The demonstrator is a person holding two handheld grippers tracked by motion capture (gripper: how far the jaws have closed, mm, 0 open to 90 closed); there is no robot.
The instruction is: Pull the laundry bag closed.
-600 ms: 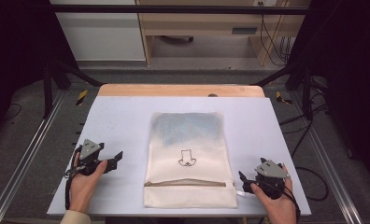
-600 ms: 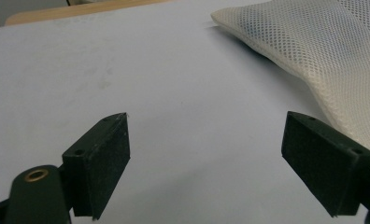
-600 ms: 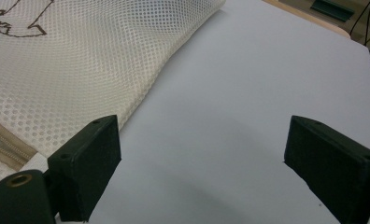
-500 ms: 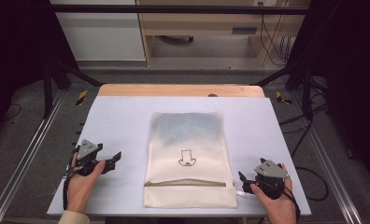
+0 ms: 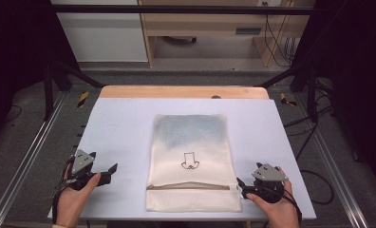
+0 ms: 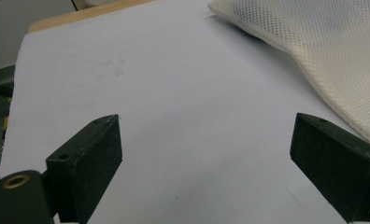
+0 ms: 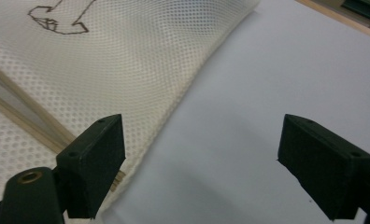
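Mesh bag (image 5: 192, 161) unmoved | L tool (image 5: 111, 170) slid outward, agape | R tool (image 5: 240, 184) agape, same spot

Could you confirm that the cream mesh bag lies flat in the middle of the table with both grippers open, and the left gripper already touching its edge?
Not quite: the left gripper is apart from the mesh bag, with bare table between them, as the high view shows. The bag does lie flat mid-table, and both the left and the right gripper are open.

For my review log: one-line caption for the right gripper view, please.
Open right gripper over the white table, one jaw at the edge of the mesh bag near its zipper.
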